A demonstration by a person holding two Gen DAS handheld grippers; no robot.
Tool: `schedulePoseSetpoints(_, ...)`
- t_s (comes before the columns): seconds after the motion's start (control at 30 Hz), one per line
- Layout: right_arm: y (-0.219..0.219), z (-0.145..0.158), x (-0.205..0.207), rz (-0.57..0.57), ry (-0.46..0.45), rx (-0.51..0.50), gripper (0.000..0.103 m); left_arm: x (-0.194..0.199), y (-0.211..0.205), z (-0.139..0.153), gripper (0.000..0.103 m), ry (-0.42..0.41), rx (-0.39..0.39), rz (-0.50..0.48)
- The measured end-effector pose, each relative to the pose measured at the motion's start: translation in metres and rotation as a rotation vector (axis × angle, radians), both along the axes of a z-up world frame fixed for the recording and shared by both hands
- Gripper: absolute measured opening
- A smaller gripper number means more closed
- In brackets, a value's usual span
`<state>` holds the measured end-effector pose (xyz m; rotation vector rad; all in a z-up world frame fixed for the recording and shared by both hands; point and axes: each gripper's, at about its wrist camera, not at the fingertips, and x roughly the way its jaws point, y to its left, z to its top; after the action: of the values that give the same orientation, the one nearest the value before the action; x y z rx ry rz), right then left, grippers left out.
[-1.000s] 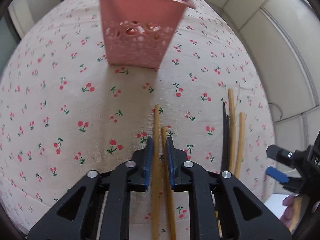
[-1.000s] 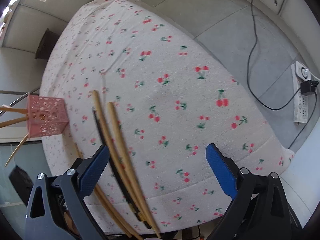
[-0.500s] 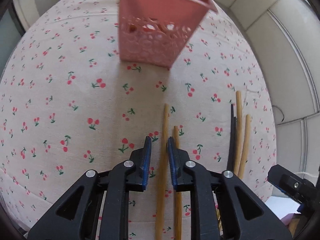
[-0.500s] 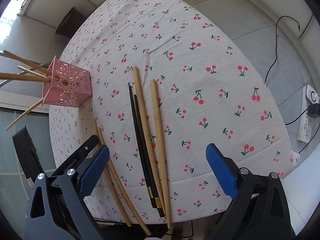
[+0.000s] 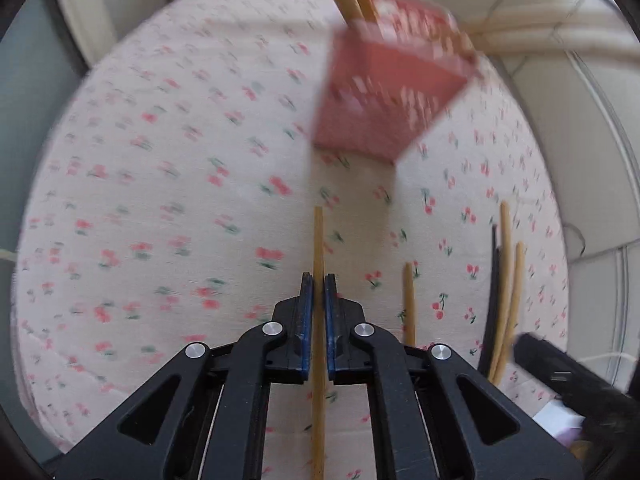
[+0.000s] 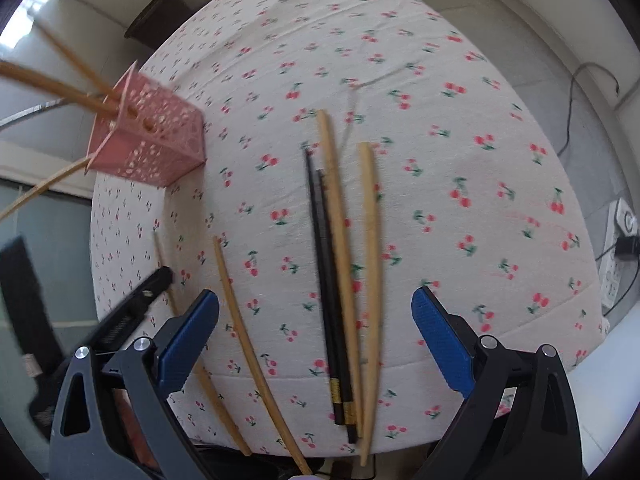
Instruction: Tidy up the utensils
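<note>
Chopstick (image 5: 318,280) between the left gripper's (image 5: 316,300) closed jaws — tip toward the basket (image 5: 392,92).

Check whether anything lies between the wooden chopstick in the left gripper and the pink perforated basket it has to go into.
Nothing visible does. The left gripper is shut on the wooden chopstick, and only bare cherry-print tablecloth lies between it and the pink perforated basket. The other chopsticks lie off to the right.

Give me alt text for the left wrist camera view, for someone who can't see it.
The left tool is shut on one wooden chopstick above a cherry-print tablecloth. A blurred pink basket holding chopsticks stands ahead, and more wooden and black chopsticks lie to the right.
</note>
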<state>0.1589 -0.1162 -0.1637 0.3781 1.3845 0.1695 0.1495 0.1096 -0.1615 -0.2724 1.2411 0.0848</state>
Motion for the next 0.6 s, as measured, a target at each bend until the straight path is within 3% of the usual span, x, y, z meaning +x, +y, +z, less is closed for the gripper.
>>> schedulePoseSetpoints(0.13,0.041,-0.002,0.005,0.084,-0.053,-0.098,0.094,-0.017,0.019,0.048,0.005,-0.108,0.016,0.005)
schedulePoseSetpoints(0.27,0.079,-0.013,0.004,0.171,-0.095,-0.223,0.092,-0.03,0.021,0.074,0.005,-0.184,0.016,-0.007)
schedulePoseSetpoints(0.33,0.098,-0.02,0.001,0.239,-0.121,-0.3,0.071,-0.034,0.026,0.081,0.005,-0.207,0.003,-0.003)
schedulePoseSetpoints(0.37,0.106,-0.025,-0.001,0.267,-0.124,-0.337,0.071,-0.035,0.026,0.083,0.005,-0.213,0.0,-0.004)
schedulePoseSetpoints(0.4,0.113,-0.024,-0.005,0.288,-0.169,-0.378,0.063,-0.037,0.027,0.085,0.005,-0.222,-0.004,-0.005)
schedulePoseSetpoints(0.47,0.121,-0.021,-0.008,0.32,-0.197,-0.364,0.043,-0.038,0.028,0.089,0.005,-0.239,-0.012,-0.006)
schedulePoseSetpoints(0.53,0.122,-0.017,-0.009,0.321,-0.207,-0.367,0.012,-0.041,0.031,0.092,0.005,-0.253,-0.021,-0.006)
schedulePoseSetpoints(0.6,0.118,-0.016,-0.008,0.303,-0.21,-0.357,0.007,-0.042,0.034,0.094,0.005,-0.267,-0.034,-0.004)
